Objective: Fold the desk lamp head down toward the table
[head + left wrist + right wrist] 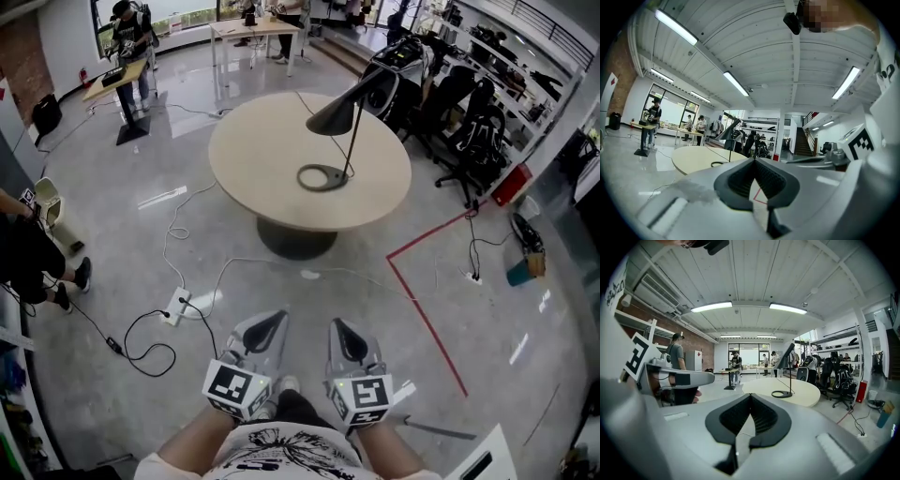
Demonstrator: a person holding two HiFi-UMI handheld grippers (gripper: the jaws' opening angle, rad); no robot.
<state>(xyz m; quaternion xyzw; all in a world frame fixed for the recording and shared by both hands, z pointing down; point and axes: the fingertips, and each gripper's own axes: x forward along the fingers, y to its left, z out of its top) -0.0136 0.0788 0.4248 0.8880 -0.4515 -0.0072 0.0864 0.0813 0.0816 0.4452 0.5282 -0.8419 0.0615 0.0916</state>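
A: Far left first. What's down there?

B: A white power strip (176,306) on the grey floor (122,225), at ten o'clock from the left tongs (276,319). A black cord (141,330) loops off it.

A: And those tongs?

B: Held low, tips pressed together, nothing between them.

A: Now the bench.

B: A round, pale bench (253,159) dead ahead at twelve o'clock, well apart from both tongs. The lamp (353,141) stands near the middle of the top. Its ring base lies flat and a thin stem rises from it. The dark cone head (347,110) sits high, its wide mouth slanting toward eight o'clock.

A: Folded down?

B: Not yet. The head is up, clear of the bench.

A: Right side?

B: The right tongs (340,326) are just beside the left pair, likewise closed tip to tip and empty. At two o'clock from them a red tape line (427,314) crosses the floor. Black chairs (473,141) stand past the bench's three o'clock edge.
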